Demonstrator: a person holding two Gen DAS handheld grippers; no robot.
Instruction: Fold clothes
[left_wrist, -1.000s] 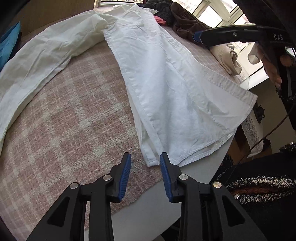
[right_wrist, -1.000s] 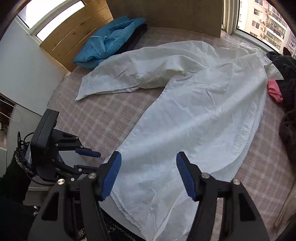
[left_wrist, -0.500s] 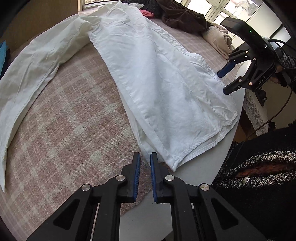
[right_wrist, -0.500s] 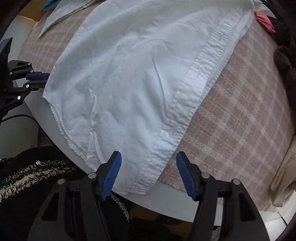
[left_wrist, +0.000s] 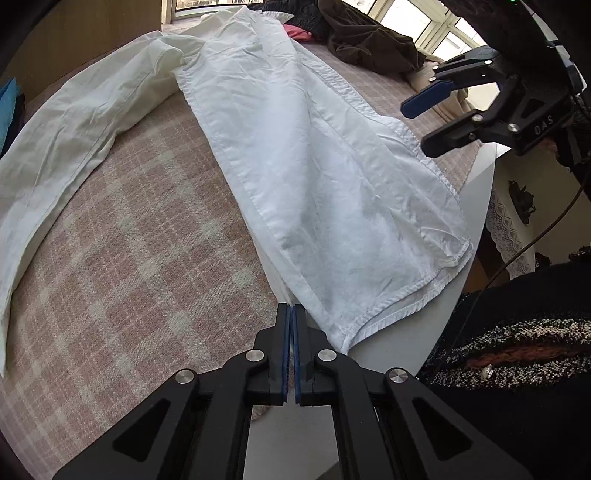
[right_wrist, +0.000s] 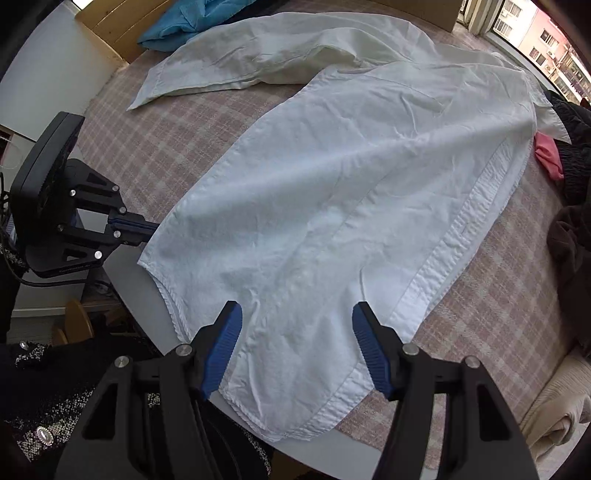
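A white shirt (left_wrist: 306, 177) lies spread on a table covered with a pink checked cloth (left_wrist: 122, 236), and I take the shirt as my landmark. Its hem hangs a little over the bare white table edge (left_wrist: 469, 236) on the person's side, and one sleeve (left_wrist: 74, 125) stretches away from the body of the shirt across the cloth. The left gripper (left_wrist: 291, 314) sits at the hem corner of the shirt, at the side where the sleeve goes out. Its jaws are pressed together with almost no gap, and the tips touch the shirt edge, but I cannot tell if fabric is really caught between them. The right gripper (right_wrist: 295, 317) hangs above the other part of the hem, near the button band (right_wrist: 454, 243). Its jaws stand wide apart and hold nothing. Beyond the sleeve lies a blue garment (right_wrist: 184, 22). At the collar end of the shirt I see a small pink item (right_wrist: 550, 155) and dark clothes (left_wrist: 369, 44) in a pile. A dark speckled sleeve (left_wrist: 517, 347) of the person shows just beside the hem.
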